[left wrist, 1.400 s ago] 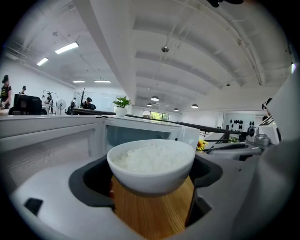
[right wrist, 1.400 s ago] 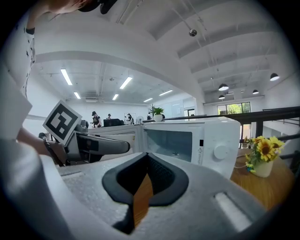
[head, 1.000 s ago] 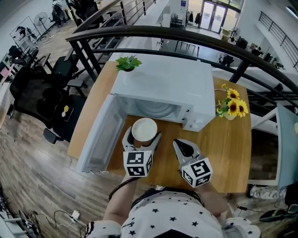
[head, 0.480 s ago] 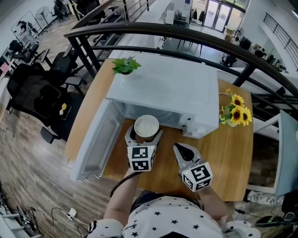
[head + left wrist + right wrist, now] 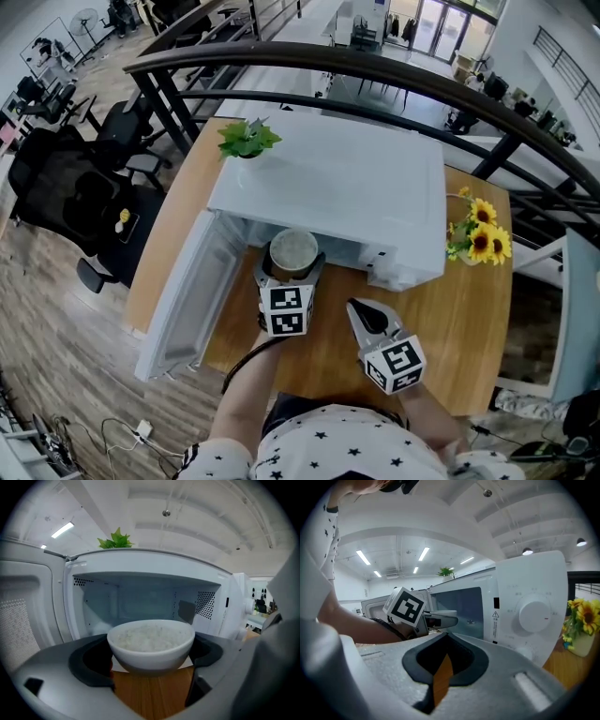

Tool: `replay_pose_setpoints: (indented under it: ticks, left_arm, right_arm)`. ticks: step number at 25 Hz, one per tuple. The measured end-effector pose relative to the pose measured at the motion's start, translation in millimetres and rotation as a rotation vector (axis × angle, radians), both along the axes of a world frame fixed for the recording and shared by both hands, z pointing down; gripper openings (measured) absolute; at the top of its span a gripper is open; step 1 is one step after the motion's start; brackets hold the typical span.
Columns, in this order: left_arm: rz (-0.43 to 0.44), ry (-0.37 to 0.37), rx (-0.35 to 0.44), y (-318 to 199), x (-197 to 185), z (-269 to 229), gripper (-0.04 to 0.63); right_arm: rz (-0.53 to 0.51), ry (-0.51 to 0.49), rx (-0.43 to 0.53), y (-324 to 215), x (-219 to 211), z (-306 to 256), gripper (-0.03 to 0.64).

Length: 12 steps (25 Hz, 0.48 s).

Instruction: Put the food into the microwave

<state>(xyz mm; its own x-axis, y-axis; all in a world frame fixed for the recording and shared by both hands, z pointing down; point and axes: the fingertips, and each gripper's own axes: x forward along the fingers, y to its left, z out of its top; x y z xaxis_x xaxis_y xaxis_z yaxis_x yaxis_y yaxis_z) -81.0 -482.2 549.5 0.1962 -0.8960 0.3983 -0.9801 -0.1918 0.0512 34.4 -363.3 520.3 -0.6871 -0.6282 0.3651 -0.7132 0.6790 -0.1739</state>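
A white bowl of rice (image 5: pixel 293 253) (image 5: pixel 151 643) is held between the jaws of my left gripper (image 5: pixel 292 269) (image 5: pixel 152 663), which is shut on it. The bowl hangs just at the mouth of the open white microwave (image 5: pixel 333 192) (image 5: pixel 150 602), above the wooden table. The microwave door (image 5: pixel 183 295) swings out to the left. My right gripper (image 5: pixel 367 318) (image 5: pixel 440 677) hovers over the table in front of the microwave's control panel (image 5: pixel 529 616), its jaws closed with nothing between them. The left gripper's marker cube (image 5: pixel 407 607) shows in the right gripper view.
A small green plant (image 5: pixel 247 139) stands at the microwave's back left corner. A vase of sunflowers (image 5: pixel 478 239) sits on the table (image 5: pixel 459 319) to the right. A dark railing (image 5: pixel 394 80) curves behind the table. Office chairs (image 5: pixel 75 197) stand on the floor at left.
My left gripper has carried the rice bowl forward, from over the table to the microwave's opening. The right gripper has stayed in about the same place.
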Motion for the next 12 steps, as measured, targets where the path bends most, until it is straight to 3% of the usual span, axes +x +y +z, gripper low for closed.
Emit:
replay_pose_setpoints:
  ticks: [12]
  left_arm:
    - [0.011, -0.04, -0.035, -31.7, 6.8, 24.0, 0.479]
  right_arm:
    - [-0.003, -0.001, -0.023, -11.4, 2.5, 9.9, 0.005]
